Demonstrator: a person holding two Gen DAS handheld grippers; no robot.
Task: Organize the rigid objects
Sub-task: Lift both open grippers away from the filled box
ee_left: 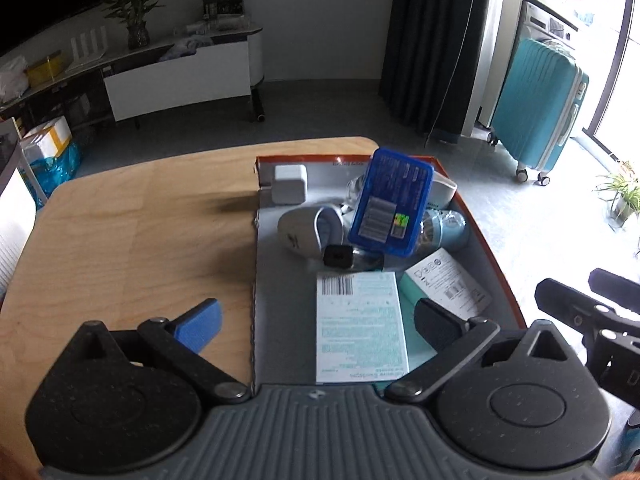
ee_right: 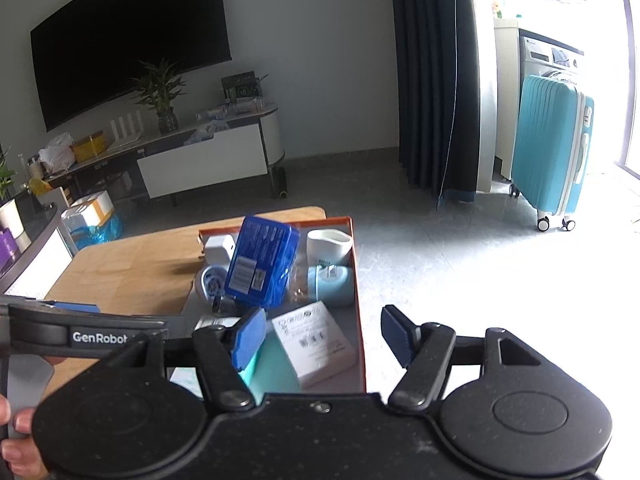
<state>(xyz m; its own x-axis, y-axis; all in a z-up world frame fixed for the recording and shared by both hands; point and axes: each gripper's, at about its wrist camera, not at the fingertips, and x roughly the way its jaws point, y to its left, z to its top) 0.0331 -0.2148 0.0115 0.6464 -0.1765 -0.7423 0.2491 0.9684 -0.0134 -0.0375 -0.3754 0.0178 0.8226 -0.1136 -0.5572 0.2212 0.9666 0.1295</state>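
An orange-rimmed cardboard box (ee_left: 492,256) sits on the right part of the wooden table (ee_left: 132,232). It holds a blue plastic case (ee_left: 390,202) leaning upright, a white charger cube (ee_left: 290,184), a white and teal leaflet box (ee_left: 360,328), a white carton (ee_left: 450,282) and other small items. My left gripper (ee_left: 318,320) is open and empty above the box's near end. My right gripper (ee_right: 324,336) is open and empty above the box's near right corner (ee_right: 362,360); the blue case (ee_right: 260,266) and white carton (ee_right: 314,342) lie ahead of it.
A teal suitcase (ee_left: 540,108) stands on the grey floor to the right. A TV bench (ee_left: 168,68) with a plant and clutter runs along the back wall. A dark curtain (ee_left: 428,40) hangs at the back. The right gripper's body (ee_left: 592,320) shows at the left view's right edge.
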